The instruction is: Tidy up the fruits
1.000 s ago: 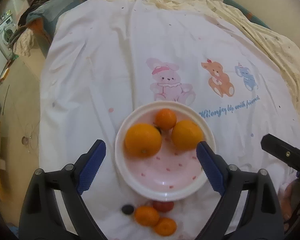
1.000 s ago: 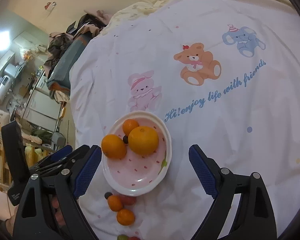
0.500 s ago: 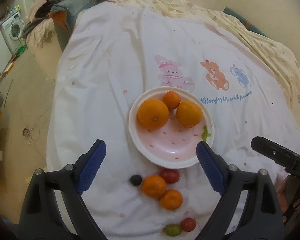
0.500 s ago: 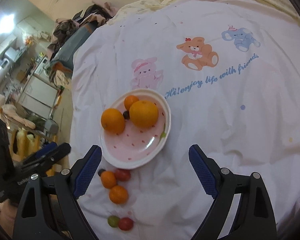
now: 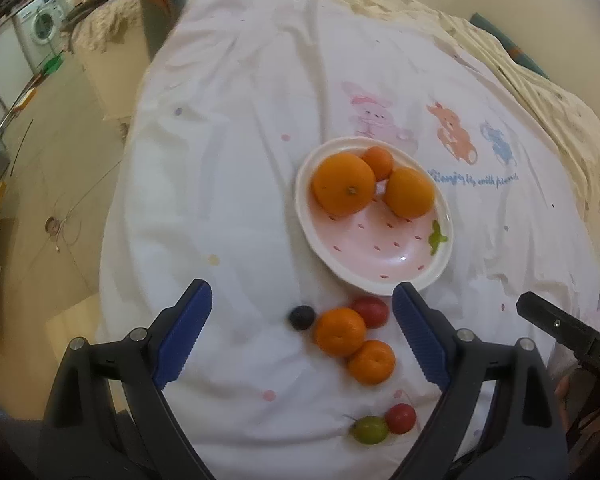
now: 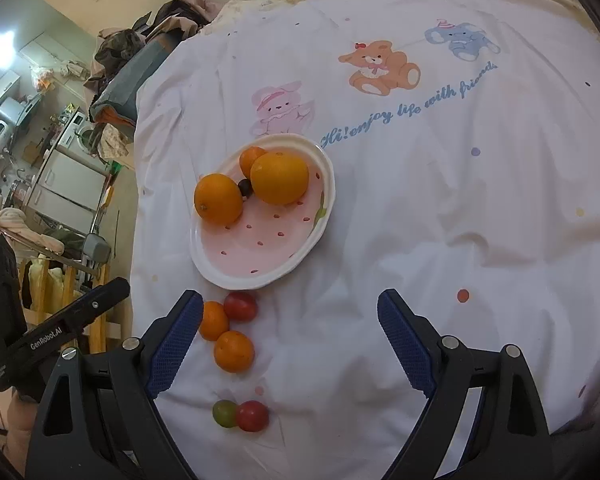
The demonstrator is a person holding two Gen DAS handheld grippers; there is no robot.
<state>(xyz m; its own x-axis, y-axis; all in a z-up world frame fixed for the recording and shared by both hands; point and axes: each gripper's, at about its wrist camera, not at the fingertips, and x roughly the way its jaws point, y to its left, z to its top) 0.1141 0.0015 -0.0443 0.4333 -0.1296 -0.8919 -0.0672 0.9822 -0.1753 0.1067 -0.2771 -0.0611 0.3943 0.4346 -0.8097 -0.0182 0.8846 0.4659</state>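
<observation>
A pink plate (image 5: 396, 264) (image 6: 236, 268) on the white cloth holds two large oranges (image 5: 343, 189), a small mandarin (image 5: 377, 161) and a dark berry (image 6: 244, 187). In front of it lie two mandarins (image 5: 339, 331) (image 6: 233, 350), a red tomato (image 5: 370, 311) (image 6: 241, 306), a dark berry (image 5: 301, 317), and a green and a red tomato (image 5: 370, 429) (image 6: 252, 415). My left gripper (image 5: 302, 336) is open, above the loose fruit. My right gripper (image 6: 290, 340) is open and empty, to their right.
The cloth (image 6: 440, 200) has printed cartoon animals and blue writing. It drops off at the left to a floor (image 5: 52, 184) with appliances and clutter. A patterned blanket (image 5: 548, 92) lies at the far right.
Both grippers have pulled back toward me and risen. The plate now looks farther off, and the loose fruit in front of it has come into full view. Both stay open.
</observation>
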